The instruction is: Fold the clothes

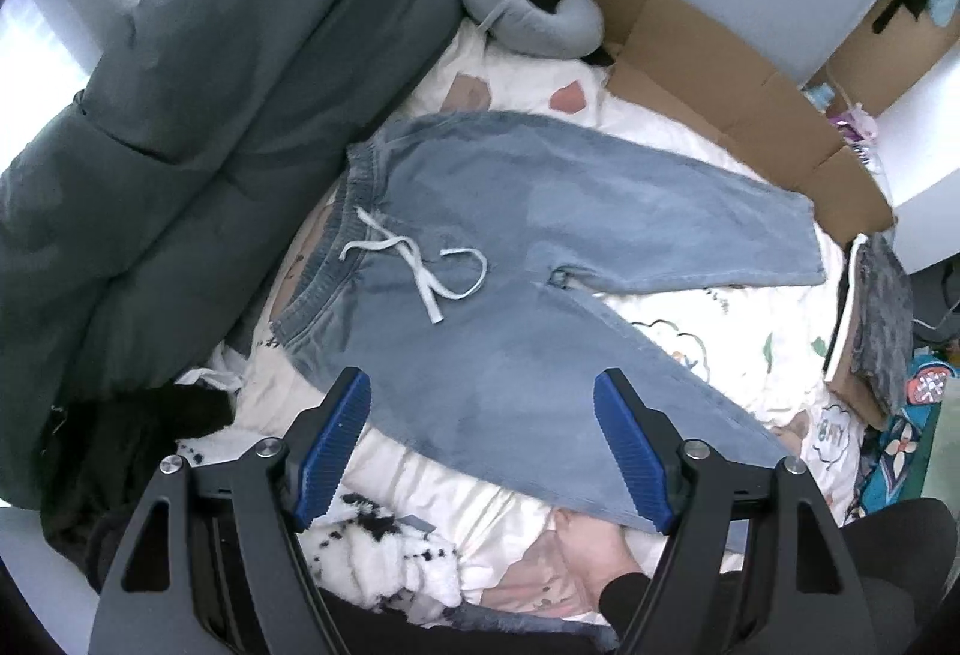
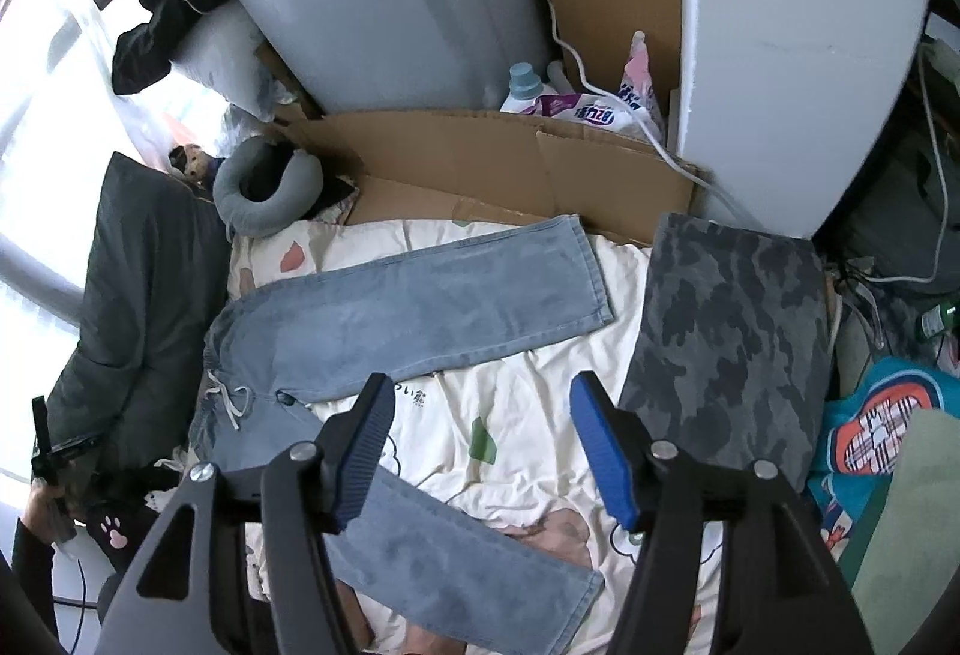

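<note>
Light blue jeans (image 1: pixel 516 211) with a white drawstring (image 1: pixel 414 259) lie spread flat on a cream patterned sheet (image 1: pixel 720 331), legs splayed apart. My left gripper (image 1: pixel 483 403) is open and empty, hovering above the near leg below the waistband. In the right wrist view the jeans (image 2: pixel 420 295) lie with one leg stretched right and the other running down toward me. My right gripper (image 2: pixel 483 409) is open and empty above the sheet (image 2: pixel 540 373) between the two legs.
A dark green duvet (image 1: pixel 198 126) fills the left. A grey neck pillow (image 1: pixel 528 6) and flattened cardboard (image 2: pixel 480 162) lie beyond the jeans. A folded camouflage garment (image 2: pixel 726 343) sits at right. Black and white spotted clothes (image 1: pixel 384 553) lie near me.
</note>
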`<action>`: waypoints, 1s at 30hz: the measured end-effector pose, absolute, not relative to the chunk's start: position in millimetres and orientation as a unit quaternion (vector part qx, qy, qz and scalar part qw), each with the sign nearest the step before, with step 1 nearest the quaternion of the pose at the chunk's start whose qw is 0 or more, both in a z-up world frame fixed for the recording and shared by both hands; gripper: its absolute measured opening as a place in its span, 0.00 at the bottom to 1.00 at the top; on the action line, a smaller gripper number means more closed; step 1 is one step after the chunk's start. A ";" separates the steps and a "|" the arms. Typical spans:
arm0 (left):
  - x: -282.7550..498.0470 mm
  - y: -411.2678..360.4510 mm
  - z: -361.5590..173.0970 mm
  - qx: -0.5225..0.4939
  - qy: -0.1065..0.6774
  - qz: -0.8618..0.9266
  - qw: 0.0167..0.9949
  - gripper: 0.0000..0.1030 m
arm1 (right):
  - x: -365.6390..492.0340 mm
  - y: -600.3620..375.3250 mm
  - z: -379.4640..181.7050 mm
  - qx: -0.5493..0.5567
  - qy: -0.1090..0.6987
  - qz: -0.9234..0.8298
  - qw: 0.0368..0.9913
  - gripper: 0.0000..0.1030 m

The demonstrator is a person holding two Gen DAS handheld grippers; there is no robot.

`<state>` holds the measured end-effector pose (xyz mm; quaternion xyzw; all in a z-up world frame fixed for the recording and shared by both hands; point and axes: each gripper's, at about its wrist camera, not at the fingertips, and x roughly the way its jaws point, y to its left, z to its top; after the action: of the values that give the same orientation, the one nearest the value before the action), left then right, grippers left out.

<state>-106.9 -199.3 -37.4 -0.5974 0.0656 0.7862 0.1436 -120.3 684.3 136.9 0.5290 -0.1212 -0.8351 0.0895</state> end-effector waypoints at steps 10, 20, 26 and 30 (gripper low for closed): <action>-65.2 -178.8 -20.3 -0.573 0.060 0.794 0.194 0.92 | -75.4 708.2 115.0 0.530 -0.120 -0.837 0.073 0.72; -41.2 -191.6 -20.9 -0.544 0.028 0.814 0.203 0.99 | -39.2 724.6 111.0 0.507 -0.140 -0.847 0.076 0.99; -28.9 -194.3 -27.7 -0.550 0.016 0.808 0.211 0.99 | -16.9 729.9 101.7 0.495 -0.177 -0.844 0.103 0.99; -21.4 -199.2 -35.5 -0.553 0.011 0.807 0.208 0.99 | -0.2 728.5 86.4 0.498 -0.177 -0.841 0.118 0.99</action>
<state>-21.4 -199.2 -35.5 -0.5530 0.0113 0.8066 0.2083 -0.2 728.5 86.4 0.4976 -0.1774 -0.8408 0.1179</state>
